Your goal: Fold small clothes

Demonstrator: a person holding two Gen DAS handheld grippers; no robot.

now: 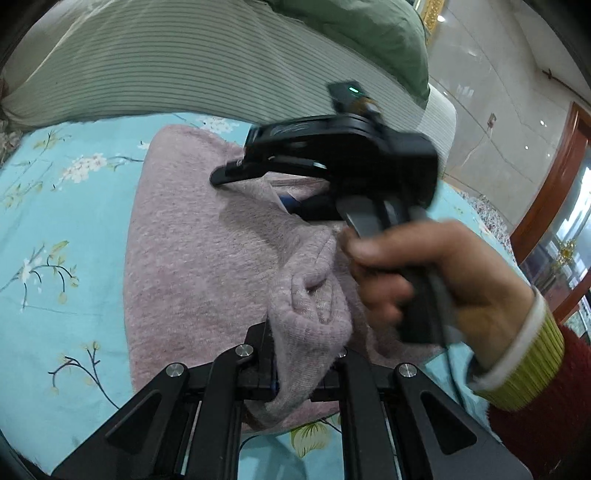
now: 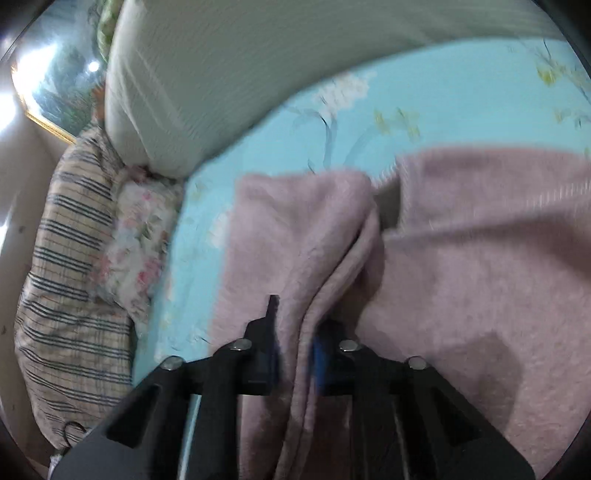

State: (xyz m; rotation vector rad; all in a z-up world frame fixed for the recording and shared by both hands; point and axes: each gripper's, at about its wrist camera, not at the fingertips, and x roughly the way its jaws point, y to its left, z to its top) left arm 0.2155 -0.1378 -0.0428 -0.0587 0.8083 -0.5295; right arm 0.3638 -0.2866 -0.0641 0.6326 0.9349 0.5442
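A pale pink knitted garment (image 1: 207,251) lies on a light blue floral bedsheet (image 1: 55,221). My left gripper (image 1: 299,354) is shut on a bunched fold of it near the front edge. My right gripper (image 1: 251,177), held in a hand, reaches over the garment's far part in the left wrist view. In the right wrist view the right gripper (image 2: 295,350) is shut on a pinched ridge of the pink garment (image 2: 461,258), which drapes on both sides of the fingers. The view is blurred.
A striped grey-white bolster (image 1: 184,62) and a green quilt (image 1: 369,33) lie along the bed's far side. A plaid pillow (image 2: 70,295) and a floral pillow (image 2: 136,243) sit at the left. A wooden door frame (image 1: 554,177) stands right.
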